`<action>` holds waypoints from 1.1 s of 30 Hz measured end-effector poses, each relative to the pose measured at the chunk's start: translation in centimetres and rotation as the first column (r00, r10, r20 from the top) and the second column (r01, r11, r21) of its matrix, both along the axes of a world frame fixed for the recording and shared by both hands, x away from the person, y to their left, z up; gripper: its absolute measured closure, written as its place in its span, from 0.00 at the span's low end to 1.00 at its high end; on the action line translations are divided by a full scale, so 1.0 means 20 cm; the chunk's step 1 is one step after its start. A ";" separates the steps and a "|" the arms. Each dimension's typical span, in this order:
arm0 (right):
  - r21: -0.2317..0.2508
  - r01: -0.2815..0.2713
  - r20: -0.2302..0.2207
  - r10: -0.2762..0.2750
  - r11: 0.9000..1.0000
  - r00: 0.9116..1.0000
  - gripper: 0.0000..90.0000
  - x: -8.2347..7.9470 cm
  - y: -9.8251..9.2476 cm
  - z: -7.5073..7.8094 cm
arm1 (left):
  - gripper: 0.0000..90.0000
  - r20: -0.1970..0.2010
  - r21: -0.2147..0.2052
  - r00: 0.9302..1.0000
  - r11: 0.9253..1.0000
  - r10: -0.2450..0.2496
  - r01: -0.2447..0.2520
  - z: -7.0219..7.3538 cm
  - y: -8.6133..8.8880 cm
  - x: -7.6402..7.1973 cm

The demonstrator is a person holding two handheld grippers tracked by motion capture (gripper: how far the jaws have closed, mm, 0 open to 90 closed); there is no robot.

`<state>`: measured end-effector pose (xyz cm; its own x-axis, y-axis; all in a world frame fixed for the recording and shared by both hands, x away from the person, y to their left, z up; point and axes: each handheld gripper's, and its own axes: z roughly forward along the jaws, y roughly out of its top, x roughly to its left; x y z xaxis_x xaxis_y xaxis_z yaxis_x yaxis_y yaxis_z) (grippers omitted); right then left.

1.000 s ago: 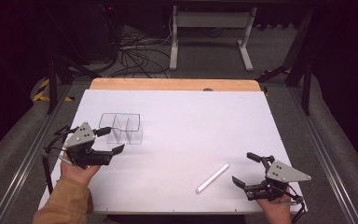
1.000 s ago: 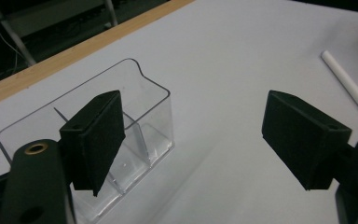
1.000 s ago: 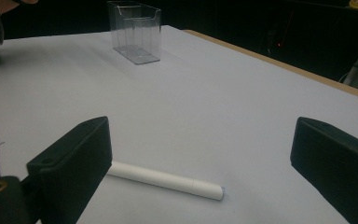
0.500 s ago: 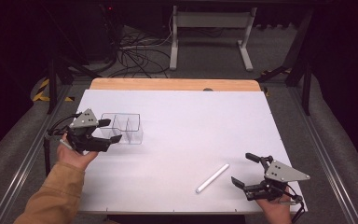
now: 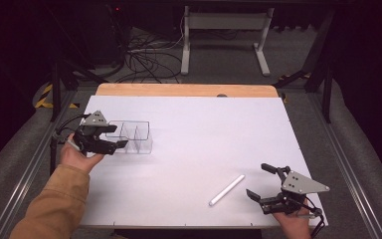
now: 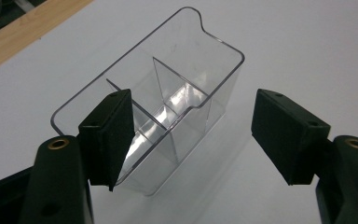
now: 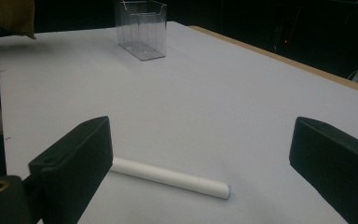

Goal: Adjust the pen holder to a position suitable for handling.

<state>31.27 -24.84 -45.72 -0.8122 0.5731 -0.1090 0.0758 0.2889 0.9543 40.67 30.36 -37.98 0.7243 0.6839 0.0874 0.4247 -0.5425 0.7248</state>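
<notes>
**A:** What is laid out on the table?

**B:** A white table top (image 5: 194, 149) is seen from above, with a wooden strip (image 5: 184, 90) along its far edge. A clear plastic organiser box (image 5: 132, 137) with inner dividers stands upright at the left, about midway between near and far. A white marker pen (image 5: 227, 190) lies flat toward the near right, well apart from the box.

**A:** How is the left gripper (image 5: 113, 138) placed?

**B:** It is held at the left end of the box by a hand in a tan sleeve (image 5: 54, 204). In the left gripper view its jaws are set astride the near end of the box (image 6: 158, 116): one pad (image 6: 109, 133) is seen just at the box's wall, the other pad (image 6: 289, 135) is kept apart from it, with bare table between. The jaws have just been closing, yet the box is not gripped; whether the nearer pad touches the wall cannot be told.

**A:** And the right gripper (image 5: 262, 182)?

**B:** It is held low at the near right corner, just right of the pen. In the right gripper view its jaws are spread wide, and the pen (image 7: 168, 177) is seen lying crosswise on the table between and beyond them, untouched. The box (image 7: 142, 28) is seen far off.
</notes>
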 end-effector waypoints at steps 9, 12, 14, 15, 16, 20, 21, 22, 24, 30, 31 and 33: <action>0.000 -0.002 -0.006 0.002 1.000 1.000 0.07 0.00 0.00 0.00 | 0.37 -0.077 0.042 0.997 0.999 0.022 -0.019 -0.01 0.01 0.07; 0.000 -0.003 -0.006 0.003 1.000 1.000 0.07 0.00 0.00 0.00 | 0.37 -0.088 0.061 0.996 0.998 0.014 -0.009 -0.03 0.00 0.08; 0.000 -0.001 -0.006 0.001 1.000 1.000 0.07 0.00 0.00 0.00 | 0.36 -0.100 0.078 0.995 0.997 0.006 0.002 -0.05 0.00 0.10; -0.001 -0.001 -0.003 0.001 1.000 1.000 0.07 0.00 0.00 0.00 | 0.36 -0.106 0.084 0.994 0.996 0.006 0.003 -0.06 -0.01 0.10; -0.002 -0.002 0.001 0.002 1.000 1.000 0.07 0.00 0.00 0.00 | 0.36 -0.107 0.092 0.994 0.996 0.006 0.004 -0.06 -0.01 0.11; -0.001 -0.003 -0.004 0.003 1.000 1.000 0.07 0.00 0.00 0.00 | 0.37 -0.121 0.112 0.993 0.994 0.010 0.004 -0.08 -0.03 0.13; -0.001 -0.003 -0.004 0.003 1.000 1.000 0.07 0.00 0.00 0.00 | 0.37 -0.128 0.116 0.992 0.993 0.012 0.003 -0.09 -0.03 0.13; 0.000 -0.003 -0.005 0.003 1.000 1.000 0.07 0.00 0.00 0.00 | 0.38 -0.135 0.128 0.991 0.992 0.012 0.005 -0.09 -0.04 0.14; -0.001 -0.004 -0.005 0.004 1.000 1.000 0.07 0.00 0.00 0.00 | 0.39 -0.141 0.153 0.990 0.988 0.018 0.004 -0.11 -0.05 0.14; 0.000 -0.006 -0.003 0.006 1.000 1.000 0.07 0.00 0.00 -0.01 | 0.49 -0.157 0.175 0.987 0.984 0.022 0.006 -0.11 -0.07 0.15; -0.001 -0.007 -0.002 0.007 1.000 1.000 0.08 0.00 0.00 -0.01 | 0.51 -0.157 0.208 0.987 0.978 0.031 0.002 -0.12 -0.08 0.14; -0.004 -0.007 -0.002 0.007 1.000 1.000 0.08 0.00 0.01 -0.01 | 0.54 -0.153 0.222 0.988 0.975 0.034 0.001 -0.12 -0.08 0.14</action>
